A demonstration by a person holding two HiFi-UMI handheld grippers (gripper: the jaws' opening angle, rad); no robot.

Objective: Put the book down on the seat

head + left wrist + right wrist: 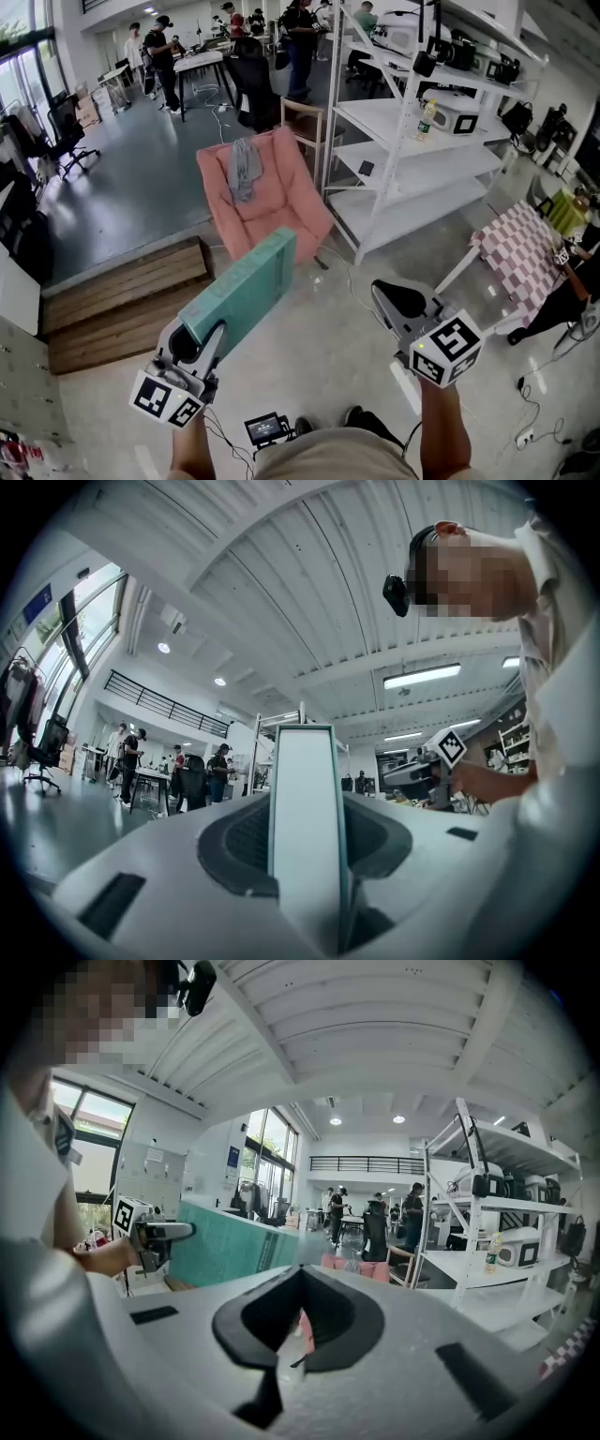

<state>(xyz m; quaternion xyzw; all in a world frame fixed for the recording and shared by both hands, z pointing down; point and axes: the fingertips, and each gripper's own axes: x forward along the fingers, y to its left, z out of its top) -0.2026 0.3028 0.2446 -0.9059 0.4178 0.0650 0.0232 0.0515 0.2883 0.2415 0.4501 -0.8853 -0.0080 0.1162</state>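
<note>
Low left in the head view, the left hand-held gripper point(200, 345) is clamped on the near end of the teal book point(242, 289). The book juts forward and up, in the air, well short of the pink seat point(267, 211). The right hand-held gripper point(401, 302) is closed with nothing in it, apart from the book.

Step in hand, as I read it: carry the book to the seat, then set it down.
- The hold is at one end only, so the long free end will likely lever. Bring it in slowly and level it before letting go.
- A grey cloth point(244, 169) hangs over the seat's back. Aim for the bare cushion in front of it.
- The right one could steady the free end if it sags.

Views:
- Head view: the only one with book and seat together, and the gap between them.
- Left gripper view: the book's pale edge sits squarely between both pads. No seat to be seen.
- Right gripper view: the book's cover from the side, and a sliver of pink low between its own jaws.
</note>
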